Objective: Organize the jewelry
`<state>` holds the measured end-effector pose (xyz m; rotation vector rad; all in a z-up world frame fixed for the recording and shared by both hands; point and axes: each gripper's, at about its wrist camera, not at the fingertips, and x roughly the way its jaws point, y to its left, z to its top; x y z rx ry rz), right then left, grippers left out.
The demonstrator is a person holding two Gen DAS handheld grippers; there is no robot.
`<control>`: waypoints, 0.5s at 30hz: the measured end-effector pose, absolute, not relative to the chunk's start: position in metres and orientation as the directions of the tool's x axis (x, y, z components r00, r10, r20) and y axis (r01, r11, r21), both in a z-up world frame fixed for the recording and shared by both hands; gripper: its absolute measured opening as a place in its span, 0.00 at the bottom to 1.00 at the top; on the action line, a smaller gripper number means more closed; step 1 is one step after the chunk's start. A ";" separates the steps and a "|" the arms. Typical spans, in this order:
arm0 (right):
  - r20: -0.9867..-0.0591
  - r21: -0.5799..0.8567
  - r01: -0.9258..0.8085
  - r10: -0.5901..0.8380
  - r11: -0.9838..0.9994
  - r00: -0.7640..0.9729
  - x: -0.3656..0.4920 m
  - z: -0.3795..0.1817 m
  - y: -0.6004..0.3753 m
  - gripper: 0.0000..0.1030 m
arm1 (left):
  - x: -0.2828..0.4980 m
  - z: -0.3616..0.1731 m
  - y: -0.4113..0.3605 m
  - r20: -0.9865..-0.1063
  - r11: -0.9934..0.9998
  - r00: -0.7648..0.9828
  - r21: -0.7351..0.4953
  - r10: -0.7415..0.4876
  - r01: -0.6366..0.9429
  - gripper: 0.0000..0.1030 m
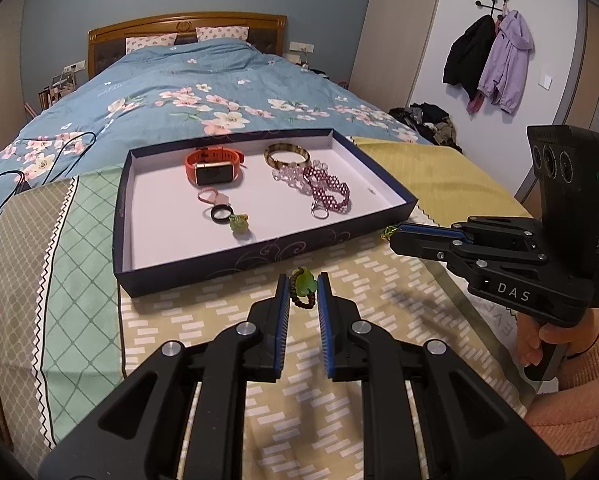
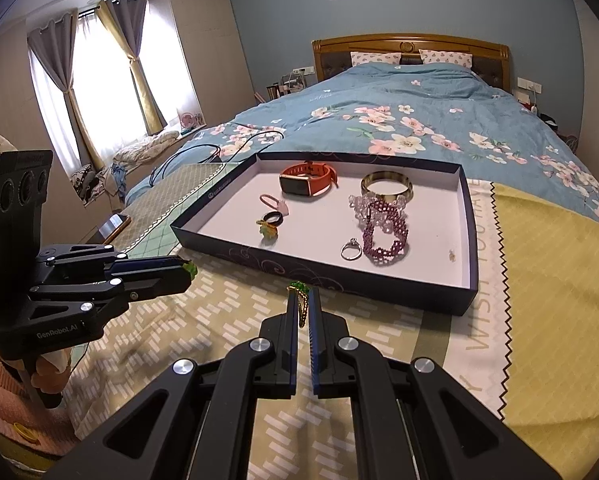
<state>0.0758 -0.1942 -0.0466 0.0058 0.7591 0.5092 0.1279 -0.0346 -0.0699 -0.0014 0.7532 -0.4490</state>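
1. The left claw (image 1: 303, 292) is clenched on a brown bead bracelet (image 1: 302, 290) with a green stone; its blue pads pinch the loop from both sides, just above the patterned cloth (image 1: 339, 280) on the bed.
2. The right claw (image 2: 303, 300) is squeezed almost fully together, grasping a thin gold chain (image 2: 301, 308) topped by a green ornament; most of the chain is hidden between the pads.
3. Just beyond both claws lies a shallow dark-blue tray (image 1: 227, 260) with a white floor.
4. In the tray: a green ring (image 1: 238, 224) touching a black ring (image 1: 220, 213), a pink ring (image 1: 207, 195), a silver ring (image 2: 350, 249), purple bead bracelets (image 1: 328, 190), clear beads (image 1: 289, 174) partly overlapped by them, a gold bangle (image 1: 286, 155) and an orange watch (image 1: 213, 166).
5. A tiny speck near the tray's right wall is too small to make out.
6. Farther back, a floral quilt (image 1: 179, 92) covers the bed.
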 end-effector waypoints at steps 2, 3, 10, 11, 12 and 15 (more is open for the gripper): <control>-0.652 0.184 -0.439 0.443 0.880 0.615 0.076 -0.045 -0.195 0.03 | 0.128 -0.066 -0.034 -0.652 0.906 0.648 -0.156 -0.393 0.393 0.14; -0.650 0.183 -0.439 0.443 0.880 0.618 0.076 -0.044 -0.195 0.03 | 0.128 -0.065 -0.034 -0.649 0.906 0.650 -0.156 -0.395 0.393 0.14; -0.637 0.179 -0.443 0.446 0.879 0.629 0.077 -0.039 -0.194 0.04 | 0.129 -0.060 -0.031 -0.633 0.907 0.665 -0.157 -0.397 0.391 0.14; -0.636 0.179 -0.443 0.447 0.879 0.629 0.077 -0.038 -0.194 0.04 | 0.129 -0.059 -0.031 -0.631 0.907 0.666 -0.158 -0.397 0.391 0.14; -0.635 0.179 -0.443 0.447 0.878 0.630 0.077 -0.038 -0.194 0.04 | 0.129 -0.059 -0.031 -0.629 0.907 0.668 -0.159 -0.397 0.390 0.14; -0.631 0.178 -0.445 0.449 0.878 0.633 0.078 -0.036 -0.193 0.03 | 0.131 -0.058 -0.030 -0.626 0.908 0.672 -0.161 -0.397 0.387 0.14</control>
